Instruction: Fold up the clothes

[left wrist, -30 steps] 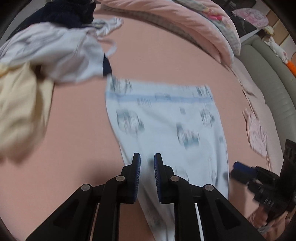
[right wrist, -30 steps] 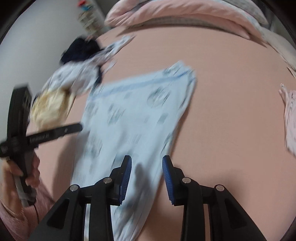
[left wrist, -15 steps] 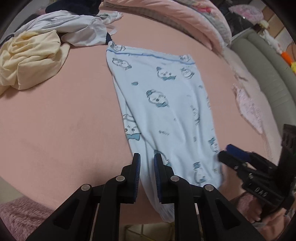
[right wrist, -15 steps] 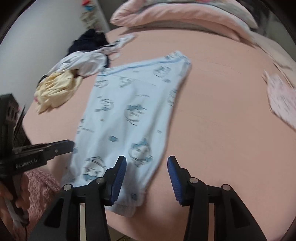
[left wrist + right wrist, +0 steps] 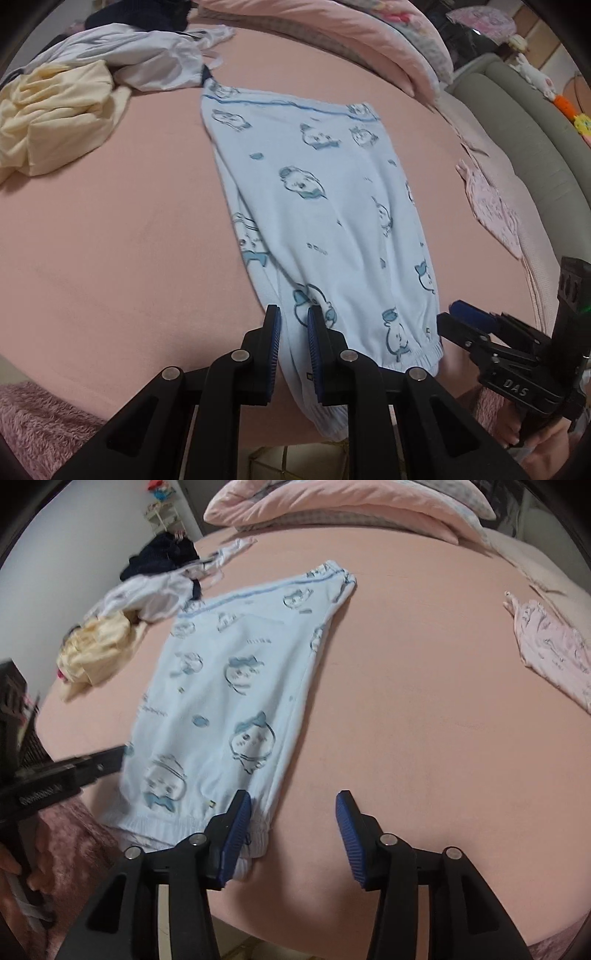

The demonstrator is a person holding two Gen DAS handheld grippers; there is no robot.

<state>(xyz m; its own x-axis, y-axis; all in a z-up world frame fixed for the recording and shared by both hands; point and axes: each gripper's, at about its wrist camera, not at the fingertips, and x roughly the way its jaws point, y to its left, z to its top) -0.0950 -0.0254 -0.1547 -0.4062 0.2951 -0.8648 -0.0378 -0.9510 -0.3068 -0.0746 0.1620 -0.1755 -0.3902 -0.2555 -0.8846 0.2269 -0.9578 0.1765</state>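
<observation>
while the pale blue trousers (image 5: 325,221) lie flat on the pink bed (image 5: 110,240), cuffs at six o'clock, the left gripper (image 5: 293,343) pinches a cuff edge; the right gripper (image 5: 293,842) is opening, empty. judgement: catch the right cuff corner squarely, then lift both evenly toward twelve o'clock.

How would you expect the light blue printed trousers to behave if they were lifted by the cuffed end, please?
The light blue printed trousers lie flat with soft wrinkles on the pink bed sheet, so they are probably floppy and would drape from the grip. They look thin, likely light. The gathered cuff hangs over the bed edge, so a push might bunch the cloth rather than slide it.
</observation>
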